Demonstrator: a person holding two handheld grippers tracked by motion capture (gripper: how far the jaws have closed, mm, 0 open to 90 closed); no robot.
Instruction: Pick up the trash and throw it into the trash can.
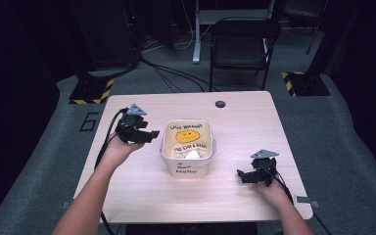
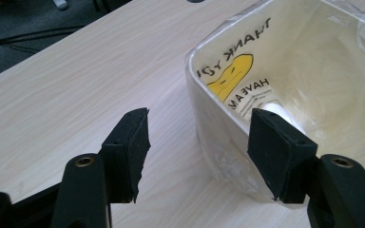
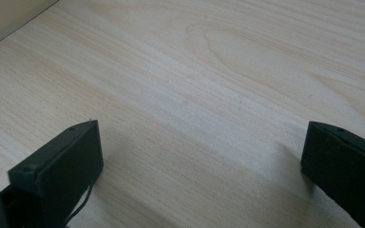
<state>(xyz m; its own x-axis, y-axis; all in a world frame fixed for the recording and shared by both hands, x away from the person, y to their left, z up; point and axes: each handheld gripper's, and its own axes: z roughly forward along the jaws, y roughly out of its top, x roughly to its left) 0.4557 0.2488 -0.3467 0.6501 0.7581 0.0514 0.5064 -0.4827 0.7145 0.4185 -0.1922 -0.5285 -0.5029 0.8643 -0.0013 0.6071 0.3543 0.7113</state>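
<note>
Pale wooden table (image 1: 142,191), wide and rectangular, with dark grey floor around it and a black chair (image 1: 243,44) behind the far edge. Near the far edge of the tabletop, a small dark round grommet (image 1: 220,104). At the middle of the table, a squarish translucent tub (image 1: 187,148), lined with a clear plastic bag (image 2: 313,57) printed in black with "THANK YOU" and a yellow smiley; standing upright, open mouth straight up, no clearly longer side, nearly square from above, walls tapering slightly to the base, front wall with the word "Hello" turned toward the person. Inside, at the bottom, something small and white (image 1: 192,155), too washed out to name. Just left of the tub, held above the table in the person's left hand, the left gripper (image 1: 152,134), pointing to the right at the tub's left wall, jaws about half open and empty; in the left gripper view, left gripper (image 2: 197,152) with the tub's near corner between the jaws but not pinched, one pad over bare wood, the other in front of the bag-lined rim. Well apart to the right and nearer the person, the right gripper (image 1: 245,175), low over the table, pointing left; in the right gripper view, right gripper (image 3: 202,161) spread wide over plain wood grain, holding nothing.
</note>
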